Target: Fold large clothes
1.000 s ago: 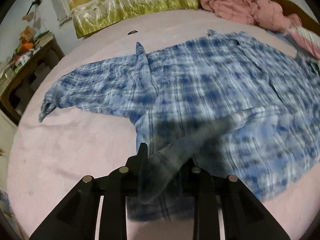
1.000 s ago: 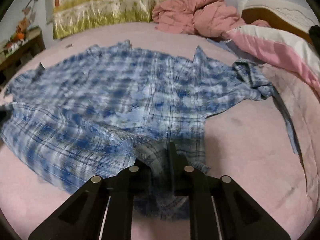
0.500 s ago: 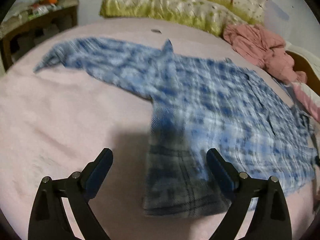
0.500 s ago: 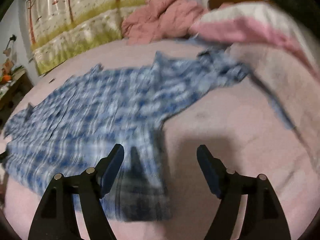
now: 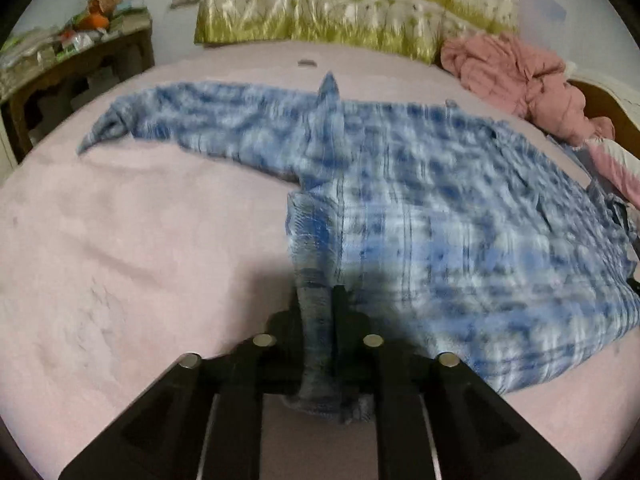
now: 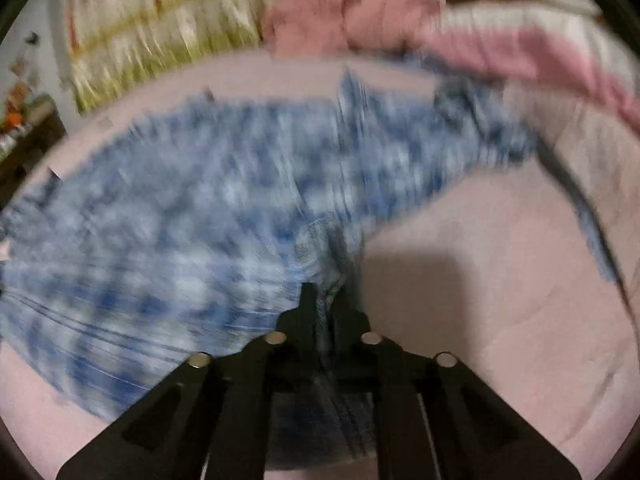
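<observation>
A blue plaid shirt (image 5: pixel 420 208) lies spread on a pink bedsheet (image 5: pixel 120 240), its hem toward both cameras and its collar end toward the far side of the bed. The body's long axis runs from the hem away toward the patterned pillows (image 5: pixel 320 12). The 2 sleeves stretch out sideways: 1 (image 5: pixel 192 120) reaches left toward a wooden side table (image 5: pixel 80 64), the other (image 6: pixel 472 132) reaches right toward a pink and white blanket (image 6: pixel 540 56).

The left gripper (image 5: pixel 318 320) has its jaws clamped together on a bunched corner of the hem at the shirt's left edge. The right gripper (image 6: pixel 325 312) is likewise closed tight on a pinch of fabric at the hem's right corner; this view is heavily motion-blurred. A crumpled pink garment (image 5: pixel 516 68) sits on the bed beyond the shirt, near the pillows.
</observation>
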The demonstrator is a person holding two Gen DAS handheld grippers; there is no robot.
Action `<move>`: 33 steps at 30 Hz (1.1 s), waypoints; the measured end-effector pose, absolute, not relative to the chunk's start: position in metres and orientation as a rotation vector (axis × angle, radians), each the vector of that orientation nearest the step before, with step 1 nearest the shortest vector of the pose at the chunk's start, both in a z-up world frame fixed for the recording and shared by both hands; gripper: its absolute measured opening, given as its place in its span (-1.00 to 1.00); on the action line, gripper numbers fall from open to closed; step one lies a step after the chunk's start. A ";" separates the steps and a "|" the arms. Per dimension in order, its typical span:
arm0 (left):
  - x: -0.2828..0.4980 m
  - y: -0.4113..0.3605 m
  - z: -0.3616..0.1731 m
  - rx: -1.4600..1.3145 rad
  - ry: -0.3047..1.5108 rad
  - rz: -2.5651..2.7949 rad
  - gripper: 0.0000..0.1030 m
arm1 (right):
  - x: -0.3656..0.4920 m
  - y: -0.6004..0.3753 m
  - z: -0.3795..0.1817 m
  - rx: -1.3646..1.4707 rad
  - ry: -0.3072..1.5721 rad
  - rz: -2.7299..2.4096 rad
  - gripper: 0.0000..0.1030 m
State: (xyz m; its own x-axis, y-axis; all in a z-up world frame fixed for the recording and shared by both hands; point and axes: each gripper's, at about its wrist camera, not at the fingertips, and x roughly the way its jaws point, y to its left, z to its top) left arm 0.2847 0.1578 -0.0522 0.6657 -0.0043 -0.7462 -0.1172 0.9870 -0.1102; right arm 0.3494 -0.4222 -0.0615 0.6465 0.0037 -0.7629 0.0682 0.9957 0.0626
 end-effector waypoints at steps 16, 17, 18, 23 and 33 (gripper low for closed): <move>0.249 0.168 -0.045 -0.352 0.867 0.006 -0.74 | 0.280 -0.451 -0.051 0.367 0.939 0.009 -0.23; 0.245 0.166 -0.038 -0.330 0.835 0.020 -0.74 | 0.282 -0.449 -0.055 0.357 0.956 0.018 -0.67; 0.240 0.163 -0.027 -0.290 0.792 0.027 -0.75 | 0.286 -0.445 -0.057 0.314 0.978 0.027 -0.95; 0.238 0.155 -0.009 -0.154 0.754 0.047 -0.73 | 0.278 -0.438 -0.036 0.258 0.869 0.006 -0.95; 0.242 0.154 -0.037 -0.065 0.847 0.155 -0.58 | 0.284 -0.435 -0.046 0.138 0.898 -0.091 -0.68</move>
